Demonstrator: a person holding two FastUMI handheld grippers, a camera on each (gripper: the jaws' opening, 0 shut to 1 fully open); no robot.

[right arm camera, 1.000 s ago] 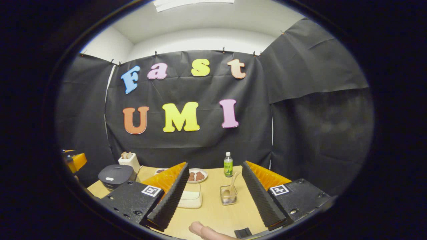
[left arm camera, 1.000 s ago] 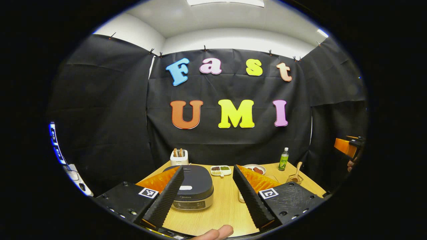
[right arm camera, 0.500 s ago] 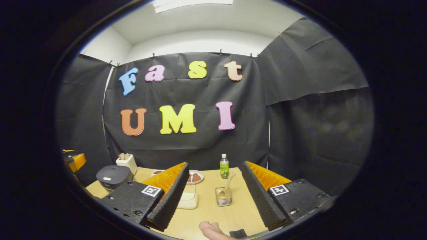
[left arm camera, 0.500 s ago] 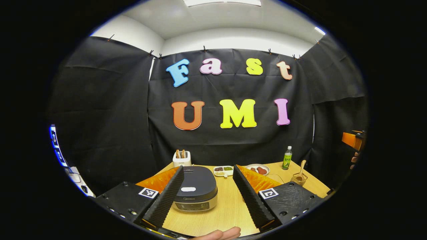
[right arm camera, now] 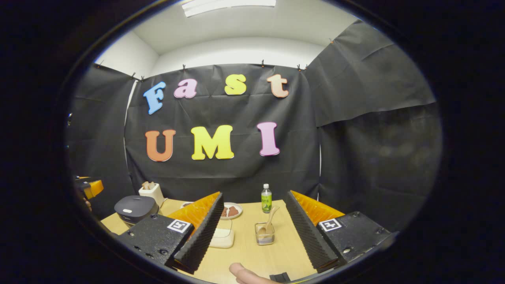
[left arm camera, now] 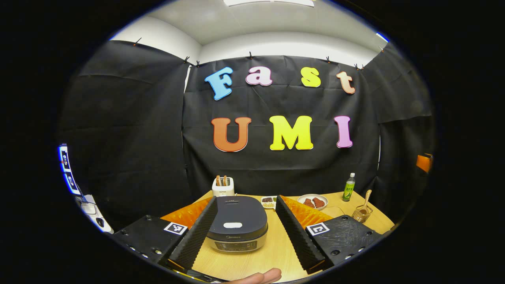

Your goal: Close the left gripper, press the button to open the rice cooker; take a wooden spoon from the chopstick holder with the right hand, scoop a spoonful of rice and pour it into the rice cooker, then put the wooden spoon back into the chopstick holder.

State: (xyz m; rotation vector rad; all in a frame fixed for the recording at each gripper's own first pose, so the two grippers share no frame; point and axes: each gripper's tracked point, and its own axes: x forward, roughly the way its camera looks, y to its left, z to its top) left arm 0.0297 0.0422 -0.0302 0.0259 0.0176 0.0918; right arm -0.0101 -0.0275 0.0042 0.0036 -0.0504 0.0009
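Both views face wall – share table.

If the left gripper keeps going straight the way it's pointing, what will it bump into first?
Probably the rice cooker. It sits shut on the table, right between the fingers of the open left hand-held gripper and just ahead. Depth is hard to judge, so how soon is uncertain.

The left gripper is held level, its jaws spread wide apart and gripping nothing. The right gripper is likewise held level, jaws wide apart, with a fingertip below it
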